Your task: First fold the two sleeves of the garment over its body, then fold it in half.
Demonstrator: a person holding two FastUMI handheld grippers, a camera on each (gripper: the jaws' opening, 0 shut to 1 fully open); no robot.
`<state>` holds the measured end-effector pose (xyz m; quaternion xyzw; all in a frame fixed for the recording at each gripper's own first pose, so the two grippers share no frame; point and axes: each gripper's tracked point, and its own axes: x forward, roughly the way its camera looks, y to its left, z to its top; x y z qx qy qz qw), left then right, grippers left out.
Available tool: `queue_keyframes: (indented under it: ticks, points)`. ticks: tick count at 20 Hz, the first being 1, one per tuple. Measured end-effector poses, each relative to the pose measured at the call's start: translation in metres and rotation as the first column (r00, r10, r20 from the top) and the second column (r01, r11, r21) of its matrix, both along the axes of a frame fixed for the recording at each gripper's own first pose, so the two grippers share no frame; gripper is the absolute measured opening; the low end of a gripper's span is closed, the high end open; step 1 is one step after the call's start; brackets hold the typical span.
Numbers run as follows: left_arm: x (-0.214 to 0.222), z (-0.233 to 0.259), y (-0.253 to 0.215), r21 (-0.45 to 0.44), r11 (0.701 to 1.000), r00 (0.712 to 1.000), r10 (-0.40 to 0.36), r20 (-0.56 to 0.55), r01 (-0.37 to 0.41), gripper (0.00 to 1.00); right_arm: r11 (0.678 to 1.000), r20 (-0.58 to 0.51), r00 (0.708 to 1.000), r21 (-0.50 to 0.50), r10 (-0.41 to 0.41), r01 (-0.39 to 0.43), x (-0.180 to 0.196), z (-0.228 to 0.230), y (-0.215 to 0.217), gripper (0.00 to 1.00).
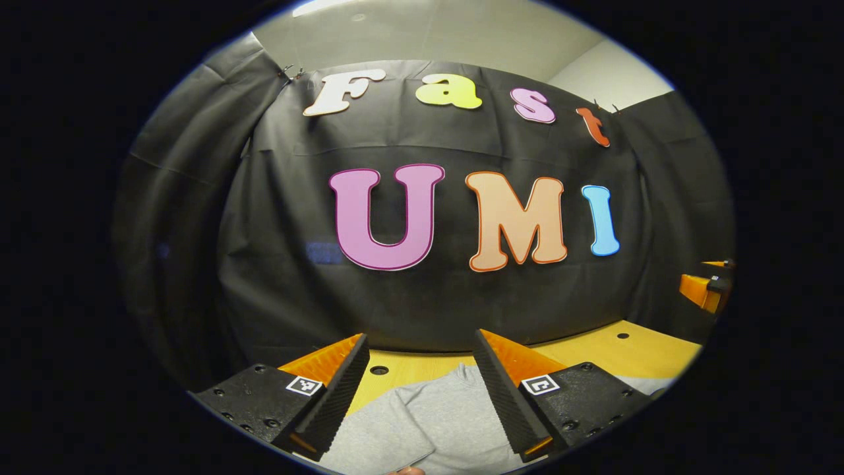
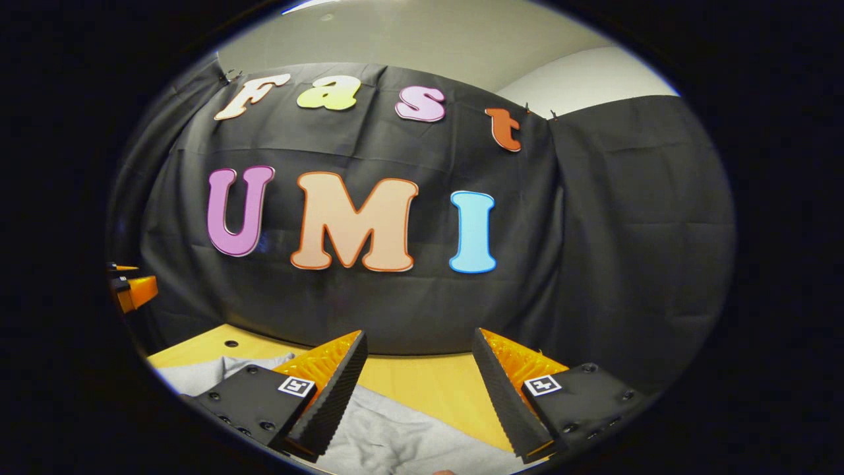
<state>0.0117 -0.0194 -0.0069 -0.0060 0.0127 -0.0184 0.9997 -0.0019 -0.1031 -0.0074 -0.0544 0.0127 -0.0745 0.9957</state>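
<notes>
A grey garment (image 1: pixel 428 422) lies flat on the yellow wooden table (image 1: pixel 633 353) below both grippers. In the left gripper view my left gripper (image 1: pixel 422 359) hangs above the cloth, open, with nothing between its fingers. The right gripper (image 1: pixel 709 287) shows far off at the right edge of that view. In the right gripper view the grey garment (image 2: pixel 395 435) spreads under my right gripper (image 2: pixel 419 359), which is open and holds nothing. The left gripper (image 2: pixel 128 284) appears at the left edge there. I cannot make out the sleeves.
The black cloth wall (image 1: pixel 409 303) rises right behind the table's far edge. Small round holes (image 1: pixel 379 370) dot the tabletop. Bare yellow table (image 2: pixel 422 386) stretches beyond the garment toward the wall.
</notes>
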Motion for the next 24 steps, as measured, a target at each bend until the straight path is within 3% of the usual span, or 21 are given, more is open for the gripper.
queue_keyframes:
  ticks: [8, 14, 17, 24]
  points:
    - [0.002, 0.0, -0.017, 0.001, 0.999, 0.999, -0.032, 0.011, 0.032, 0.93, 0.986, -0.126, 0.978, -0.036, -0.164, 0.161, -0.033, -0.043, -0.103, 0.99]
    - [0.002, -0.002, -0.031, 0.001, 0.999, 0.999, -0.054, 0.006, 0.054, 0.93, 0.977, -0.286, 0.936, -0.017, -0.207, 0.211, -0.067, -0.111, -0.144, 1.0]
    - [0.002, -0.003, -0.037, 0.007, 0.998, 0.998, -0.06, 0.002, 0.06, 0.93, 0.964, -0.366, 0.898, 0.006, -0.246, 0.266, -0.09, -0.148, -0.168, 1.0]
    - [0.001, -0.007, -0.052, 0.019, 0.997, 0.997, -0.079, -0.015, 0.079, 0.93, 0.919, -0.562, 0.775, 0.062, -0.291, 0.39, -0.139, -0.232, -0.207, 0.99]
